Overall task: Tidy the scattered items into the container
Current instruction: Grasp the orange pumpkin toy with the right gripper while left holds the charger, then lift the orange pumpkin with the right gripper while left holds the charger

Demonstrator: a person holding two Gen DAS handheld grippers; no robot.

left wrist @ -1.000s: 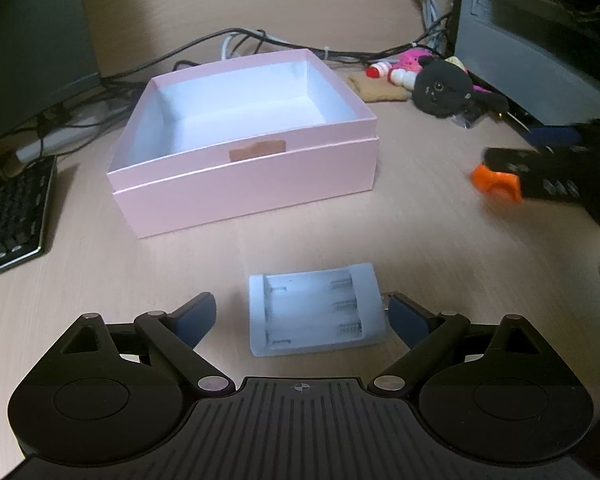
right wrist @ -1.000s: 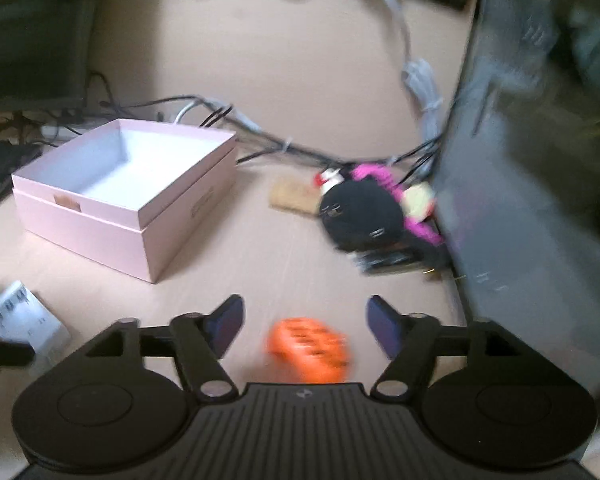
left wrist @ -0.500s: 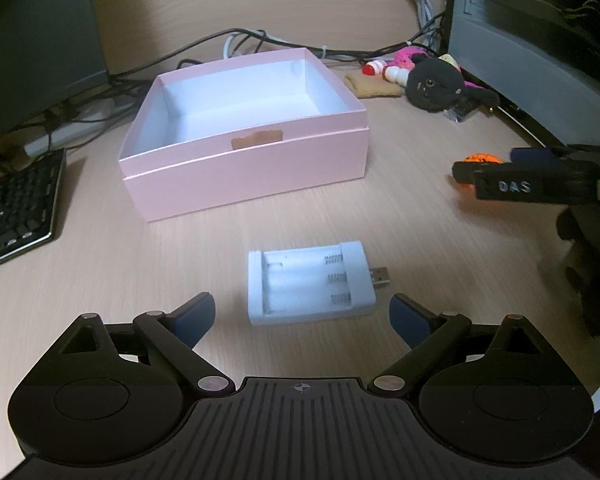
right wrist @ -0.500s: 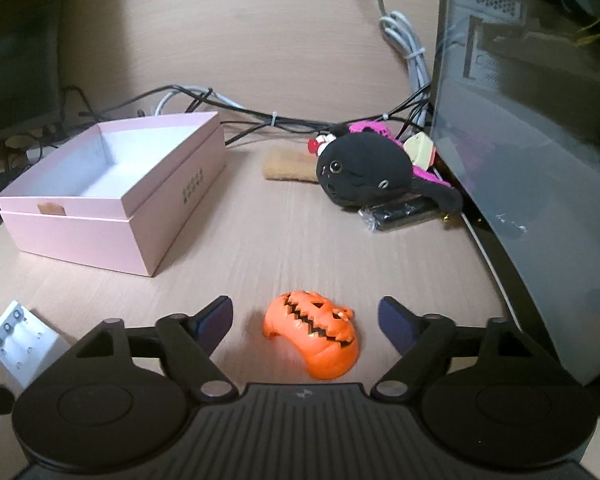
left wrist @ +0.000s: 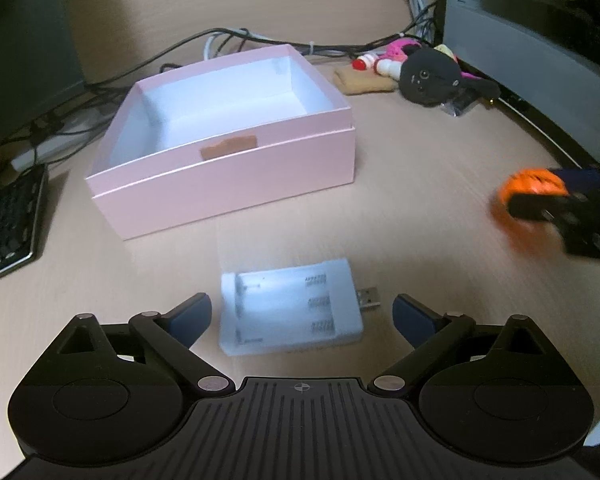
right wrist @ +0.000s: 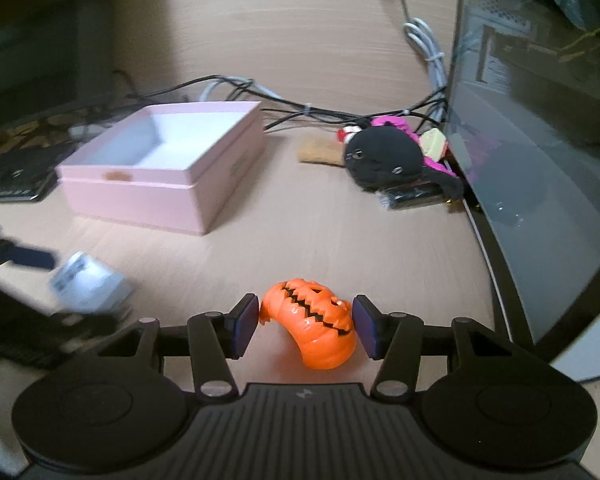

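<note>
An open pink box (left wrist: 228,184) with a white inside stands on the wooden desk; it also shows in the right wrist view (right wrist: 140,192). A white battery charger (left wrist: 290,306) with a USB plug lies between the fingers of my open left gripper (left wrist: 302,314), not touched. My right gripper (right wrist: 306,330) has closed in on an orange pumpkin toy (right wrist: 312,330); both pads sit at its sides. The pumpkin (left wrist: 530,190) and the right gripper show blurred at the right of the left wrist view.
A black plush toy (right wrist: 384,160) with small pink and red items lies at the back right beside a dark computer case (right wrist: 540,140). Cables (left wrist: 260,38) run behind the box. A keyboard (left wrist: 4,228) lies at the left.
My right gripper's fingers have closed from wide open onto the pumpkin's sides. My left gripper moved forward so the charger sits between its fingers.
</note>
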